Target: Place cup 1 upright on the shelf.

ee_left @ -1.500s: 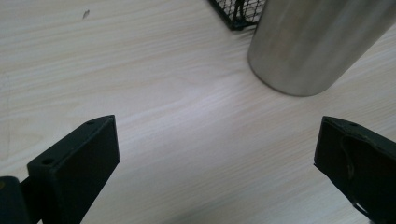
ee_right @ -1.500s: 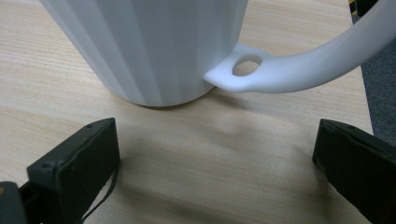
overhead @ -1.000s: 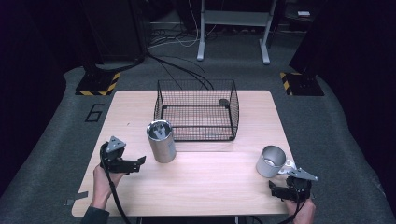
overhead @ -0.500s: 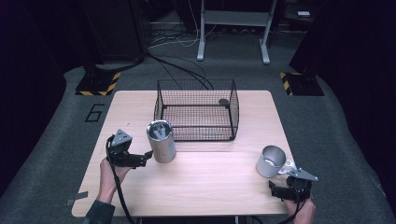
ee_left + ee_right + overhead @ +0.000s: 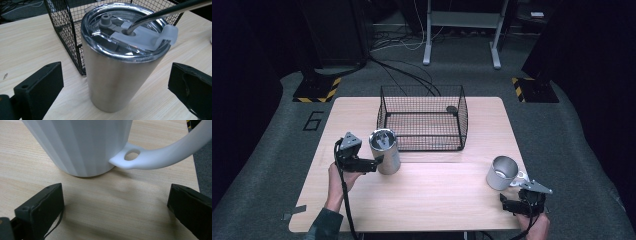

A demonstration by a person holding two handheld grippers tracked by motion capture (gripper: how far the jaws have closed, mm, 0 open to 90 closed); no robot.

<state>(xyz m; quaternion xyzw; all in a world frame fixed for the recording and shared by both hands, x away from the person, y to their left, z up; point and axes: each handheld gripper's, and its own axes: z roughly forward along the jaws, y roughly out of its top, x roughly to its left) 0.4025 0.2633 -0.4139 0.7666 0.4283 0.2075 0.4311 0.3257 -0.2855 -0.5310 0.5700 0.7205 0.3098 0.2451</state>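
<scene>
Left gripper view: steel tumbler (image 5: pixel 120 70) framed between wide-open jaws, ungripped.
It stands upright on the desk (image 5: pixel 432 200), just left of the wire basket (image 5: pixel 422 124); left gripper (image 5: pixel 371 164) seems lined up to clamp it. Right gripper (image 5: pixel 508 206), also open, waits near the white mug (image 5: pixel 502 172).

Looks like a lab: hazard-striped stand bases (image 5: pixel 317 89), floor cables (image 5: pixel 404 40), numbered carpet mark (image 5: pixel 313 120), lone table (image 5: pixel 422 200)

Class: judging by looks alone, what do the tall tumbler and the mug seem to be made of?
Tumbler: probably brushed stainless steel, with a soft metallic sheen; its lid looks like clear plastic. Mug: white, matte and ribbed, likely ceramic, possibly plastic.
</scene>
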